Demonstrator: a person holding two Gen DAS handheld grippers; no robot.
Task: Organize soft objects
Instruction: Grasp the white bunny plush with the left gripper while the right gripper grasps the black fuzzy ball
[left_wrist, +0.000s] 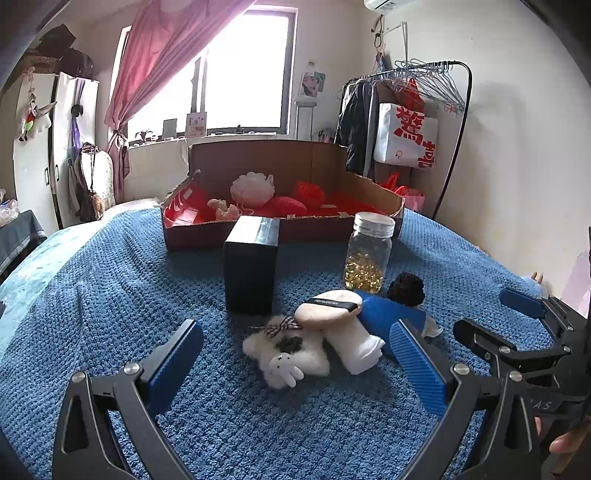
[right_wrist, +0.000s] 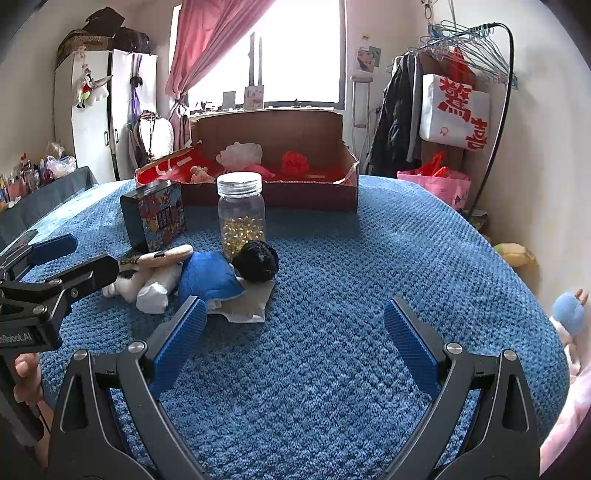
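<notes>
On the blue blanket lie a white fluffy bunny toy (left_wrist: 286, 354) with a plaid bow, a beige powder puff (left_wrist: 328, 307) on a white rolled sock (left_wrist: 356, 345), a blue cloth (left_wrist: 384, 314) and a black pom-pom (left_wrist: 405, 289). My left gripper (left_wrist: 295, 360) is open just in front of the bunny. My right gripper (right_wrist: 295, 328) is open over bare blanket, right of the blue cloth (right_wrist: 207, 275) and pom-pom (right_wrist: 257, 261). The cardboard box (left_wrist: 258, 229) behind holds a white bath pouf (left_wrist: 253, 188) and red soft items.
A dark box (left_wrist: 251, 267) and a glass jar (left_wrist: 369, 251) of gold capsules stand between the pile and the cardboard box. A clothes rack (left_wrist: 424, 110) stands at the right wall. A blue plush toy (right_wrist: 569, 314) lies off the bed's right edge.
</notes>
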